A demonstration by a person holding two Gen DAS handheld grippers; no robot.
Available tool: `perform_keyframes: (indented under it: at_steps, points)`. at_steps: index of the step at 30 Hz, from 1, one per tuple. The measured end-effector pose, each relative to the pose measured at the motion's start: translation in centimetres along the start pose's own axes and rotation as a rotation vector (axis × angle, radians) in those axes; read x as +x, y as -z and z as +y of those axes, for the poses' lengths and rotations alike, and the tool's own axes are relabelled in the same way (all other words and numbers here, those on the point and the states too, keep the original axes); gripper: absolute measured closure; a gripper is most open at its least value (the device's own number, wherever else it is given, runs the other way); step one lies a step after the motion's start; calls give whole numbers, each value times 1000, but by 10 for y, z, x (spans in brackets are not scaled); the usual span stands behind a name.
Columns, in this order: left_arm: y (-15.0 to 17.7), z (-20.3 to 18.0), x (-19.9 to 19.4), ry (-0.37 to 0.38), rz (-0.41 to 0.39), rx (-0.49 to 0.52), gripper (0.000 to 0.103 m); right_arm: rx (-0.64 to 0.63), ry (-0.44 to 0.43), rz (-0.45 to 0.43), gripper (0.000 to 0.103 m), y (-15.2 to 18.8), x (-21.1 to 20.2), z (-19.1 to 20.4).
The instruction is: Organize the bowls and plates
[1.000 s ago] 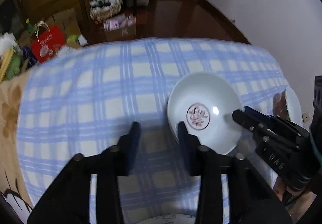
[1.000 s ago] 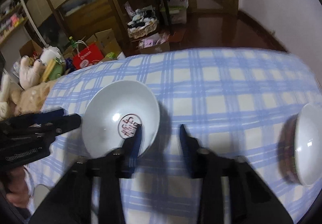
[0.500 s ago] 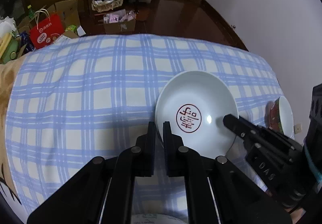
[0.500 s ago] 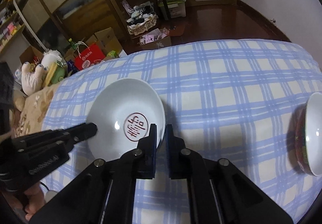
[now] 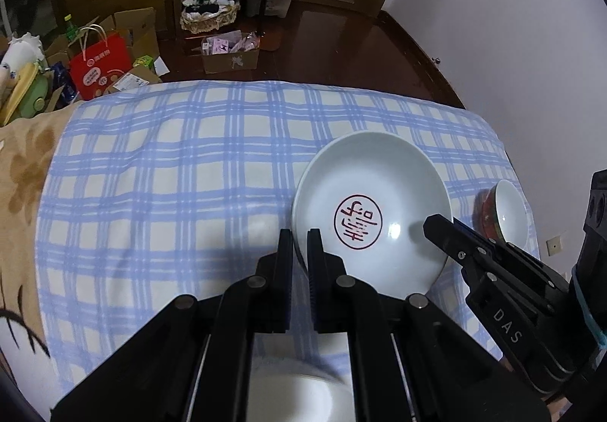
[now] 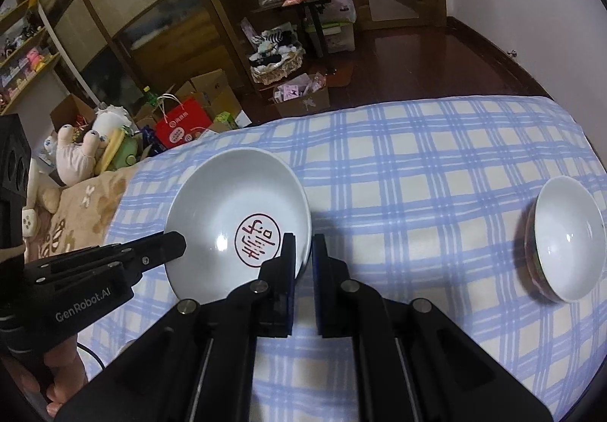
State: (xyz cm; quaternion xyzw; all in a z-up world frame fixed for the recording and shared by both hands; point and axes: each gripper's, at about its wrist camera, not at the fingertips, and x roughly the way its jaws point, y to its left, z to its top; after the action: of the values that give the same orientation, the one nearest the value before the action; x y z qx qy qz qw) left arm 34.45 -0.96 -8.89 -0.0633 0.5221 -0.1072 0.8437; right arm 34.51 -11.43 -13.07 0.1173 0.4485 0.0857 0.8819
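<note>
Left wrist view. The left gripper (image 5: 299, 243) is clamped on the near-left rim of the white plate (image 5: 370, 209), one finger under the rim and one over it. The plate bears a red circular seal (image 5: 357, 222) at its centre. The right gripper (image 5: 436, 228) comes in from the right and its tip lies over the plate's right inner slope; its grip cannot be judged from this side. The blue checked cloth (image 5: 189, 194) is bare to the left and ahead of the plate as far as the far edge. A red-walled bowl (image 5: 506, 211) with a white interior stands just right of the plate, near the cloth's right edge. Part of another white dish (image 5: 299, 395) shows at the bottom, behind the fingers, blurred.

Right wrist view. The right gripper (image 6: 301, 251) is clenched on the plate's (image 6: 235, 217) right rim, beside the seal (image 6: 258, 241). The left gripper (image 6: 178, 243) reaches the opposite rim; a hand (image 6: 60, 376) carries it. The cloth (image 6: 417, 194) between plate and bowl (image 6: 565, 243) lies open. The bowl stands well apart on the right, close to the cloth's edge. A beige floral cover (image 6: 87, 209) adjoins the cloth on the left.
</note>
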Motion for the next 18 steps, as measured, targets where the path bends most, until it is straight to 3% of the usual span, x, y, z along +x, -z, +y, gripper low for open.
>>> perform_keyframes:
  at_steps: [18]
  points:
    - [61,11,-69,-19,-65,-59,96,-57,-22,-29,94,42,-58,38]
